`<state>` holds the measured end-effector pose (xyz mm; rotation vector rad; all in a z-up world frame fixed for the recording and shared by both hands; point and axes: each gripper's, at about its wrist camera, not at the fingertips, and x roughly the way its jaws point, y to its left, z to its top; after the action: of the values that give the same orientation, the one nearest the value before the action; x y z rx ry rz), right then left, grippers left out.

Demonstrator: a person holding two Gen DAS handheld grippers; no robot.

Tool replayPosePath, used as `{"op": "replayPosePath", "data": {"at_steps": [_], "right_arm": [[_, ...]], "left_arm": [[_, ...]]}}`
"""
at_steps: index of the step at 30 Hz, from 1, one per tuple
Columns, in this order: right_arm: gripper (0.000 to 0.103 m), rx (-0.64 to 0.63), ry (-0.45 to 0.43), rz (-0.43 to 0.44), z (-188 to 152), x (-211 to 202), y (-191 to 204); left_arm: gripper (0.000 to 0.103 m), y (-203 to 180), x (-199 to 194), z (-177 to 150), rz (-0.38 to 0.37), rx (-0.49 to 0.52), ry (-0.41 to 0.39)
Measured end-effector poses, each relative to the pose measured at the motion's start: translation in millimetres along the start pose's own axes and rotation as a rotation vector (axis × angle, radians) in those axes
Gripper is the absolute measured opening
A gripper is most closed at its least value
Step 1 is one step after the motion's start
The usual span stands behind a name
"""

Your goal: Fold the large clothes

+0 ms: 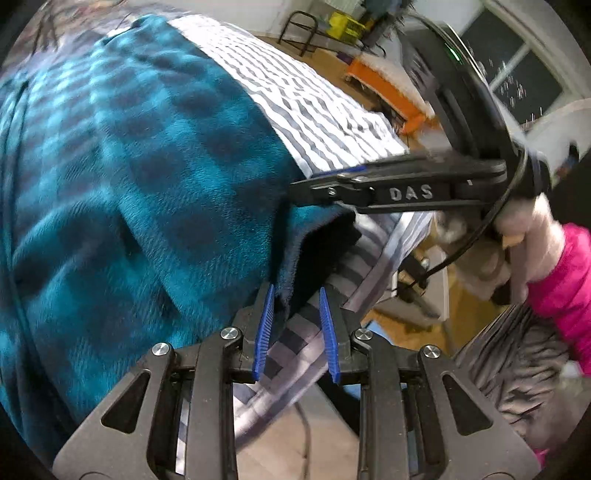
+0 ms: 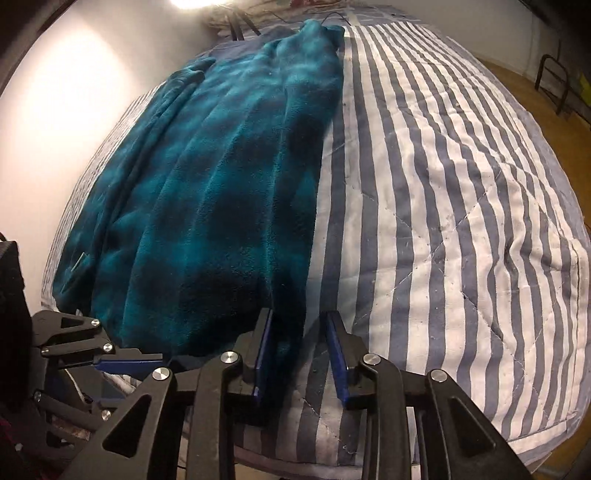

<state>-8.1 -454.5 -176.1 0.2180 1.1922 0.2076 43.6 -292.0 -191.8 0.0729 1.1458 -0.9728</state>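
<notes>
A teal and dark plaid fleece garment (image 1: 129,177) lies lengthwise on a blue-and-white striped quilt (image 1: 314,107) that covers a bed. My left gripper (image 1: 296,291) is at the garment's near corner, its blue pads shut on the thick fleece edge at their tips. In the right wrist view the garment (image 2: 221,177) stretches away from me over the quilt (image 2: 461,192). My right gripper (image 2: 300,314) stands open over the garment's right edge: the fleece lies against the left pad, and quilt shows before the right pad. From the left wrist view the right gripper (image 1: 299,192) comes in sideways at that same edge.
A white wall (image 2: 55,110) runs along the bed's far side. A hand in a fuzzy pale cuff (image 1: 535,229) and pink sleeve (image 1: 569,277) holds the right gripper. Beyond the bed are wooden floor (image 2: 517,85), a black metal frame (image 1: 299,33) and an orange object (image 1: 384,85).
</notes>
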Motion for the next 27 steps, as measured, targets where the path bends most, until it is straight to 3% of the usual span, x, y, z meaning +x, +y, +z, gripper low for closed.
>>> {"op": "replayPosePath", "data": {"at_steps": [3,8,11,16,19,23,27], "right_arm": [[0.029,0.037,-0.037,0.033,-5,-17,-8],[0.033,0.075,-0.163,0.118,-12,-67,-27],[0.033,0.084,-0.183,0.124,-17,-75,-34],[0.032,0.08,-0.183,0.073,-24,-80,-40],[0.032,0.089,-0.207,0.058,-22,-88,-48],[0.032,0.11,-0.243,0.081,-19,-98,-56],[0.033,0.114,-0.265,0.094,-16,-103,-55]], "left_arm": [[0.023,-3,-20,-1,0.009,-0.023,-0.055],[0.023,-25,-41,6,0.052,0.04,-0.16],[0.023,-30,-29,19,0.074,0.047,-0.159],[0.023,-21,-2,33,0.02,-0.042,-0.13],[0.023,-26,19,25,-0.016,-0.016,-0.065],[0.023,-40,40,3,0.014,0.054,0.017],[0.023,-47,21,-4,0.016,0.031,-0.038]]}}
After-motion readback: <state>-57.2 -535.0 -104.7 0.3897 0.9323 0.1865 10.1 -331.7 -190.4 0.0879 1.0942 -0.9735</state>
